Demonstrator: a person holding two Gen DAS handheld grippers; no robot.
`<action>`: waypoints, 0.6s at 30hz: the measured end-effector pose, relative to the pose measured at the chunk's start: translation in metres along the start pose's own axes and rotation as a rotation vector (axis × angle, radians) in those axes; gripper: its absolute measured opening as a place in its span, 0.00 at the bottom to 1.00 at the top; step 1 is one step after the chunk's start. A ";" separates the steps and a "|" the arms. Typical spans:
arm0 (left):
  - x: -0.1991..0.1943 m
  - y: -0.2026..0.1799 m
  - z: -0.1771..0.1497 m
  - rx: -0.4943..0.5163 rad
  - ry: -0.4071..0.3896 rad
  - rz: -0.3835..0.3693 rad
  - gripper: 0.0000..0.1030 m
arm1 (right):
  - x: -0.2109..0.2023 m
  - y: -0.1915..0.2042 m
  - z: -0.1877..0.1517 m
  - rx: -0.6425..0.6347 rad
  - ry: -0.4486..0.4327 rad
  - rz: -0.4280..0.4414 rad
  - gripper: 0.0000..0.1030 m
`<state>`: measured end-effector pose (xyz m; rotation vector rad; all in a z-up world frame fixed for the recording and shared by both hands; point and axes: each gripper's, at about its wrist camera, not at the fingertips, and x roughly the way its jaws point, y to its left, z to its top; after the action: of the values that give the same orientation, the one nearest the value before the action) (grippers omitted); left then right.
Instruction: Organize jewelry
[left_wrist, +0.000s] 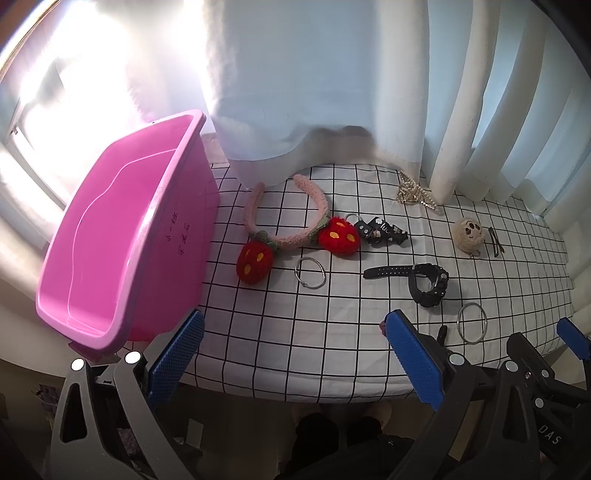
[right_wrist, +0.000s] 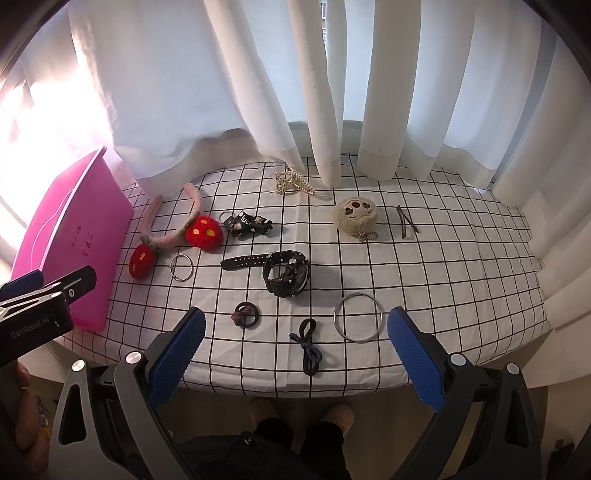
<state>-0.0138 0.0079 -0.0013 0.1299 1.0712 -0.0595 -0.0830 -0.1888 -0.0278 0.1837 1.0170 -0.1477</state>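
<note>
Both grippers, left gripper (left_wrist: 293, 358) and right gripper (right_wrist: 295, 354), gape wide above the checked cloth (right_wrist: 424, 266), gripping nothing.

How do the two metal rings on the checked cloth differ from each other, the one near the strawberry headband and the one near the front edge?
The ring near the headband looks smaller than the ring near the front edge. The smaller one lies just right of the lower red strawberry, left of the black watch; the larger one lies in front of the watch, close to the right gripper. Both are thin, silver and lie flat on the cloth, untouched.
</note>
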 end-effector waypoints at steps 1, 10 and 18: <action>0.000 0.000 0.000 0.000 0.000 0.000 0.94 | 0.000 0.000 0.000 0.001 0.000 0.001 0.92; 0.000 0.001 0.000 0.004 0.003 0.001 0.94 | -0.001 0.001 0.001 0.001 -0.004 0.002 0.92; 0.002 0.002 0.002 0.002 0.007 0.003 0.94 | 0.001 0.000 0.002 0.002 -0.003 0.008 0.92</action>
<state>-0.0110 0.0099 -0.0020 0.1336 1.0775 -0.0571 -0.0812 -0.1892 -0.0278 0.1895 1.0133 -0.1423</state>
